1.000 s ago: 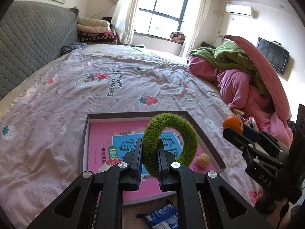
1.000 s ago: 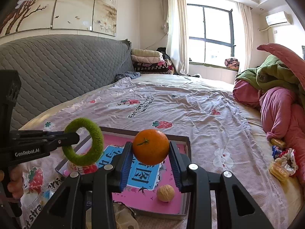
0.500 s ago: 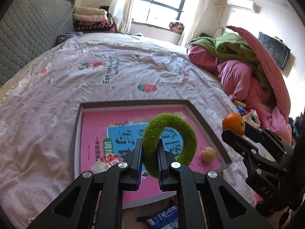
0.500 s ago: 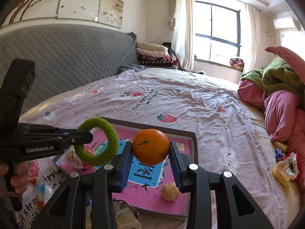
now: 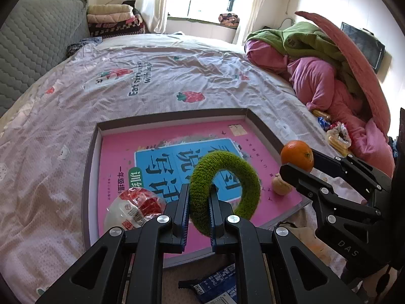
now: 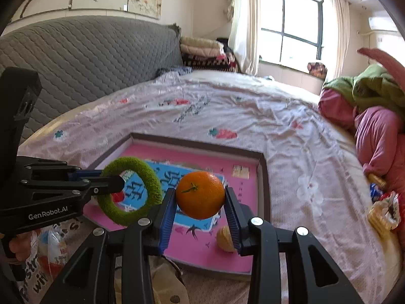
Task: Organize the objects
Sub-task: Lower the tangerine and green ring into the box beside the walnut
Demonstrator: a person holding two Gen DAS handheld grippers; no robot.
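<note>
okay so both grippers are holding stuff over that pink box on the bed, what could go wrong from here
1. The orange is round and held only at its sides by the right gripper; dropped from above the box, it could roll or bounce out.
2. The walnut lies just below the orange, which could land on it and knock it.
3. The left gripper pinches one edge of the green ring near the wrapped snack; the two may collide.

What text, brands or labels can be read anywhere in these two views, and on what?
"GenRobot.AI": side of the left tool.
"DAS": body of the right tool.
"Eat str... with": partly legible print on the bedsheet.
Large Chinese characters on the blue panel of the pink box lid: partly covered, not fully readable.
Red-and-white packet: print too small.
</note>
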